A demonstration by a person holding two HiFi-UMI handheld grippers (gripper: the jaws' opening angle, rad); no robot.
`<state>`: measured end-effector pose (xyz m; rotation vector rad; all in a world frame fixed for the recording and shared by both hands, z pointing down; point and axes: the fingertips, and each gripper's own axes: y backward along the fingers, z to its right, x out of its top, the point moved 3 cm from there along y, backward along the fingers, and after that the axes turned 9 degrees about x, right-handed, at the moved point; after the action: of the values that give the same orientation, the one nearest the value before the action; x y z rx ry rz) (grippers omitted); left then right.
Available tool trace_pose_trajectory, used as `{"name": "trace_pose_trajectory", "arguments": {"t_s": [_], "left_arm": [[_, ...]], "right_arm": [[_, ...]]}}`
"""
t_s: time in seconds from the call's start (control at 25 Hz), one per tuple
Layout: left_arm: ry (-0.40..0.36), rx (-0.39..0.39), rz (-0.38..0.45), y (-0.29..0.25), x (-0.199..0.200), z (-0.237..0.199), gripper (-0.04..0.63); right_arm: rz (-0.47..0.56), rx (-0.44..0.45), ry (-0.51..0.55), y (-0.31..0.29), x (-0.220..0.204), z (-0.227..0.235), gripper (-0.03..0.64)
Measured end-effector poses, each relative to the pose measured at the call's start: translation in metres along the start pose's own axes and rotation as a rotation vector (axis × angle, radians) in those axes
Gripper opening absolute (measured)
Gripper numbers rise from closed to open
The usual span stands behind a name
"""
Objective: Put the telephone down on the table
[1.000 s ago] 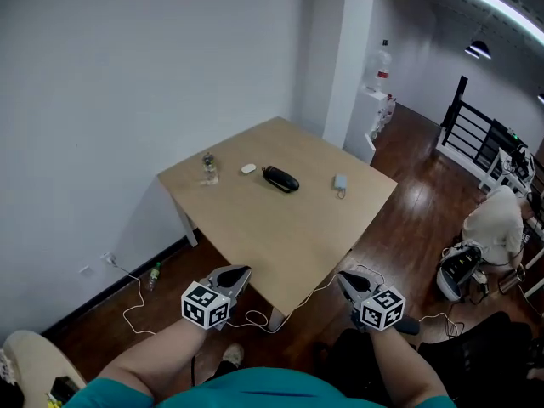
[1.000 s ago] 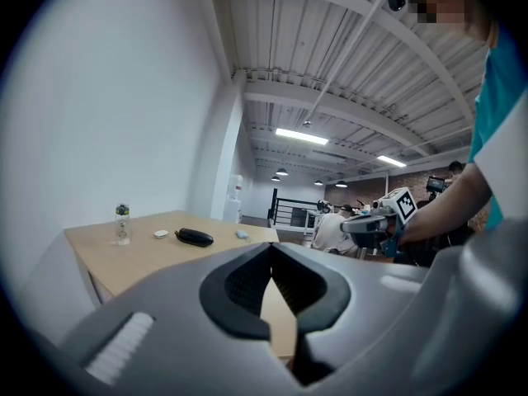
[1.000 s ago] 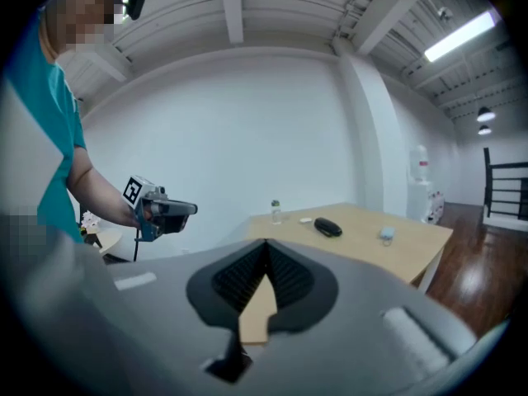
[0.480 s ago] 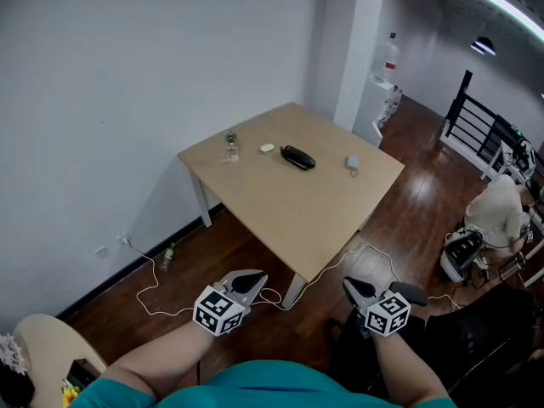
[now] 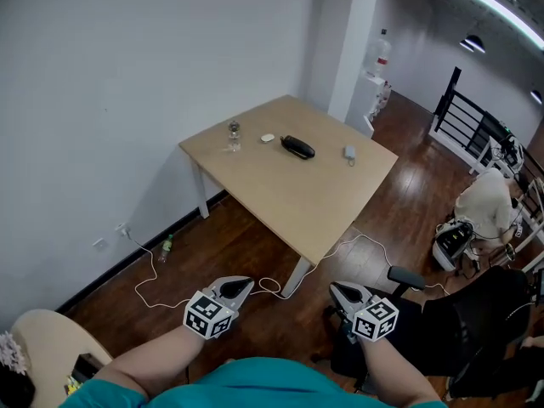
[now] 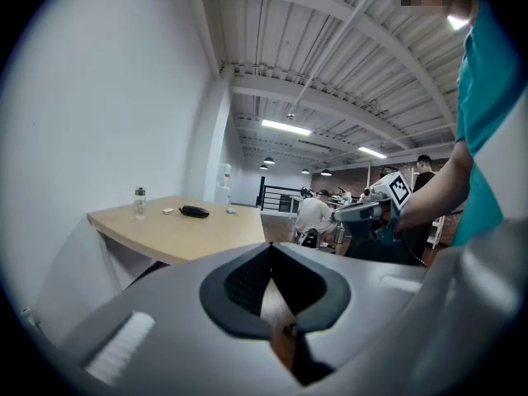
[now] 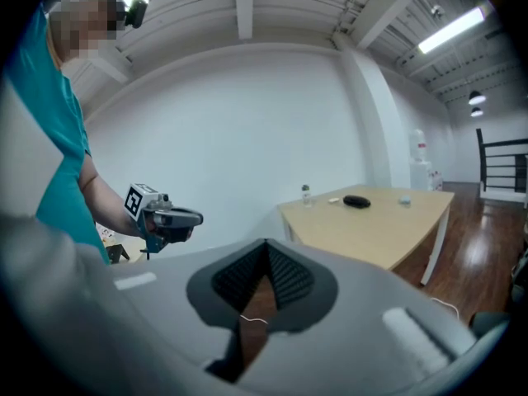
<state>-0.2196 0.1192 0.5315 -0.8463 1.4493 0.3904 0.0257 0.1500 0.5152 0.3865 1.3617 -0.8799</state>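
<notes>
Jaws on both tools sit pressed together with nothing between them. My grey, cube-marked left gripper [image 5: 239, 286] and its twin, the right gripper [image 5: 338, 289], hang low at the near edge of the scene, well apart from the light wooden square table [image 5: 280, 202]. I judge they are carried closed because there is nothing to hold. The black oblong telephone [image 5: 297, 146] lies flat on the far part of the tabletop. A small white oval object [image 5: 268, 138] and a small clear bottle [image 5: 234, 134] sit to its left, and a small grey device [image 5: 349, 152] to its right. Resting there untouched, it reads to me as already put down.
</notes>
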Motion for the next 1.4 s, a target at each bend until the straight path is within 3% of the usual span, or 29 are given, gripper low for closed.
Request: {"name": "trace_pose_trajectory", "arguments": {"t_s": [0.44,1.4], "left_arm": [[0.025,0.043,-0.002,-0.009,-0.005,0.051,0.005],[0.038,0.045,0.000,-0.004,-0.002,0.048,0.005]], "right_arm": [[-0.041,0.047,-0.007,0.039,-0.017,0.024,0.002],[-0.058,0.043,0.006,0.036,-0.020,0.022,0.002]]}}
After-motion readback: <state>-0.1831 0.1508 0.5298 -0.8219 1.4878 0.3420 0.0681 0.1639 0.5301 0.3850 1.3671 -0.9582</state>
